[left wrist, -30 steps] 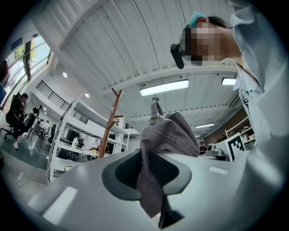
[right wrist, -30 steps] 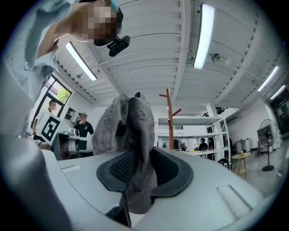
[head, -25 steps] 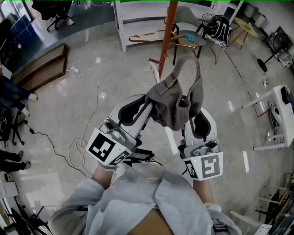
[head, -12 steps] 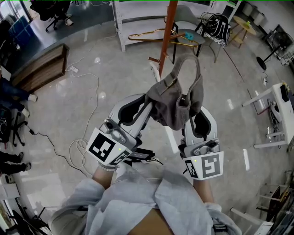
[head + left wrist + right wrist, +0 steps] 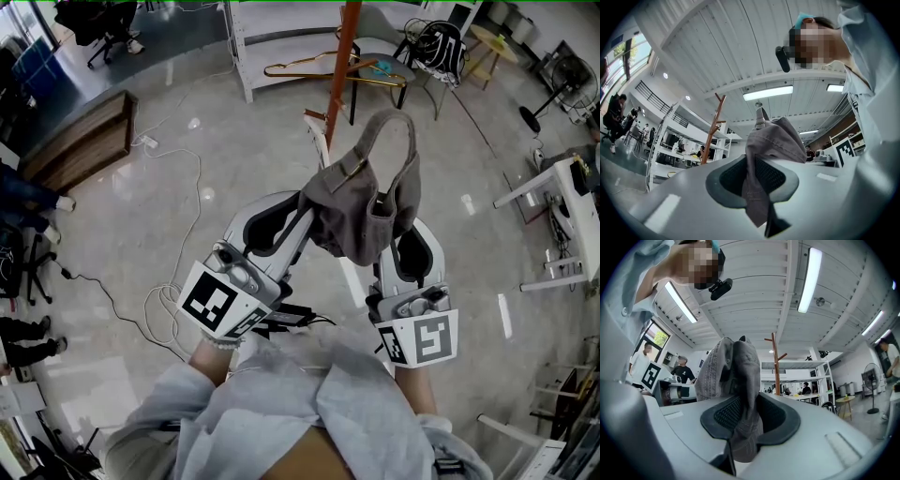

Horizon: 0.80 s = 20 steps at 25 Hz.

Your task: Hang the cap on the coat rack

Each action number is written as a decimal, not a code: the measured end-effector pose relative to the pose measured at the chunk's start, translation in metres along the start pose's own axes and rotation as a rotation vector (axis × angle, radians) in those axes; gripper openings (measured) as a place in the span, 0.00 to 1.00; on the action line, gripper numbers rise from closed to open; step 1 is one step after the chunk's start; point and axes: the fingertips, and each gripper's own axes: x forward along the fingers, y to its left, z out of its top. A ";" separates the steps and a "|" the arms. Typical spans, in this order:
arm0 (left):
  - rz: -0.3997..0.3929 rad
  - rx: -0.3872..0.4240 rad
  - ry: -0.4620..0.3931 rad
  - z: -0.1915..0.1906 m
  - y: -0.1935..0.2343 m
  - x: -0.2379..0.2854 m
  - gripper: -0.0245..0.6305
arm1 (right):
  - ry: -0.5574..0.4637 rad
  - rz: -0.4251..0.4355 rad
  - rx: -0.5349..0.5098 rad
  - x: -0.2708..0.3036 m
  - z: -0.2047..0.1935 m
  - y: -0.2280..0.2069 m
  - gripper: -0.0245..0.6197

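A grey-brown cap (image 5: 361, 202) hangs in the air between both grippers, its back strap arching up as a loop. My left gripper (image 5: 302, 208) is shut on the cap's left edge, and the cloth (image 5: 759, 178) is pinched between its dark pads. My right gripper (image 5: 401, 223) is shut on the cap's right side, with the fabric (image 5: 743, 423) squeezed between its pads. The orange-brown coat rack pole (image 5: 339, 66) stands just beyond the cap. It shows with its side pegs as a coat rack (image 5: 712, 129) left of the cap and as a coat rack (image 5: 776, 363) right of the cap.
A white shelf unit (image 5: 281, 37) with brass hangers (image 5: 309, 67) stands behind the rack. A chair with bags (image 5: 441, 52) is at the back right. White desks (image 5: 562, 216) lie right, a wooden bench (image 5: 84, 141) left, cables (image 5: 178, 244) on the floor. People stand in the background.
Both grippers and the cap have stayed nearly still; the cap's strap loop has lifted slightly and shifted a little right toward the rack's far side.
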 end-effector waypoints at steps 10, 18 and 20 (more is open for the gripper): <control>-0.009 -0.008 -0.005 0.002 -0.005 -0.002 0.13 | 0.007 -0.019 -0.006 -0.007 0.002 0.002 0.20; 0.021 0.009 -0.020 0.002 0.000 0.000 0.13 | -0.015 0.001 -0.004 0.003 0.001 -0.003 0.20; 0.033 0.018 -0.020 0.002 0.000 -0.001 0.13 | -0.020 0.019 -0.007 0.004 0.000 -0.002 0.20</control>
